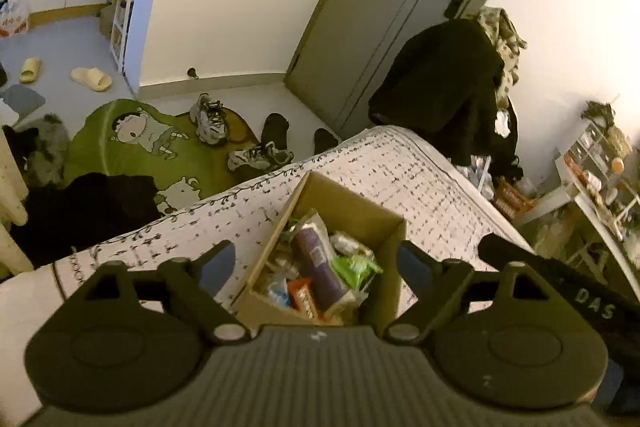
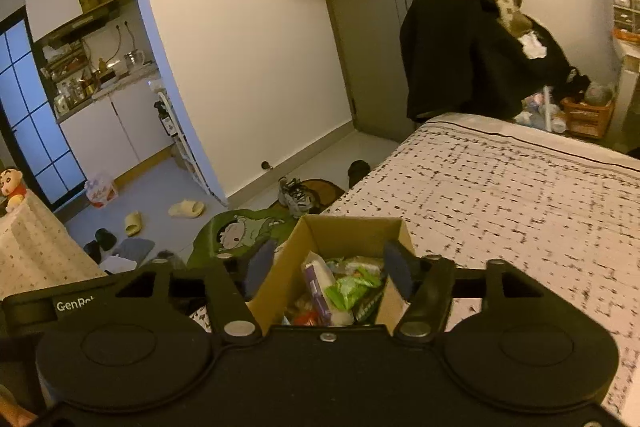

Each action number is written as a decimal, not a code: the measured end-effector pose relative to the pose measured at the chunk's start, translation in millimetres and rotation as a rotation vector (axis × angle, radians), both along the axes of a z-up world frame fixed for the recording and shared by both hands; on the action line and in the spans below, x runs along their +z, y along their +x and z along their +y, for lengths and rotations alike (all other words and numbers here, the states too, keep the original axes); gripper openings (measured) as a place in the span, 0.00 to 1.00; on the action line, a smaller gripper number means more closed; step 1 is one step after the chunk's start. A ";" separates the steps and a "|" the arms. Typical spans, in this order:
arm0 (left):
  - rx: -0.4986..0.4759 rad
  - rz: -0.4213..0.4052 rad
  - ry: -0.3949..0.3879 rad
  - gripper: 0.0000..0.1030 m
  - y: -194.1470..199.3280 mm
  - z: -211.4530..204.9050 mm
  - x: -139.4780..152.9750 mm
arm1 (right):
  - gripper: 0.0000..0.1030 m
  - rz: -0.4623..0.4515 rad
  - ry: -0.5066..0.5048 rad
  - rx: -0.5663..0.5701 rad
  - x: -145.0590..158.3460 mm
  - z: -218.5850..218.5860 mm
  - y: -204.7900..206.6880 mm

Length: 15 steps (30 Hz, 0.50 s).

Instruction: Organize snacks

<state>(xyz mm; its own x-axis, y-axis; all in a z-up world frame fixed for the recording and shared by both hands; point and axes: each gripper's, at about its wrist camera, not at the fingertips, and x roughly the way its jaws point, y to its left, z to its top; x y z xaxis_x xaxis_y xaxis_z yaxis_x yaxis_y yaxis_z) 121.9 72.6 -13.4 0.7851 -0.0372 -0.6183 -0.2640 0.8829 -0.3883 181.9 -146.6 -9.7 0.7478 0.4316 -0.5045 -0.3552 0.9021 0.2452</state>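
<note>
Dim, warm yellow indoor light in both views; cold blue glows from the window point(image 2: 28, 115) far left of the fingers. Fisheye bends edges, corners vignette, slight softness throughout.

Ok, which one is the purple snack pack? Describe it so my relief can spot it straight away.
Start at the bed with the checked cover; near its corner sits an open cardboard box of snacks. The purple pack is the long packet lying down the middle, beside a bright green bag, the only purple thing there.
</note>
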 end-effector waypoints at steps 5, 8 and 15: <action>-0.018 -0.004 0.031 0.92 -22.2 -2.2 7.9 | 0.80 -0.030 -0.008 -0.017 6.0 -7.5 -25.4; -0.037 -0.003 0.048 0.97 -33.5 -3.7 10.4 | 0.84 -0.043 -0.004 -0.030 7.3 -13.7 -37.1; -0.048 -0.008 0.088 1.00 -58.4 -5.3 14.8 | 0.93 -0.054 -0.031 -0.043 1.1 -25.6 -64.7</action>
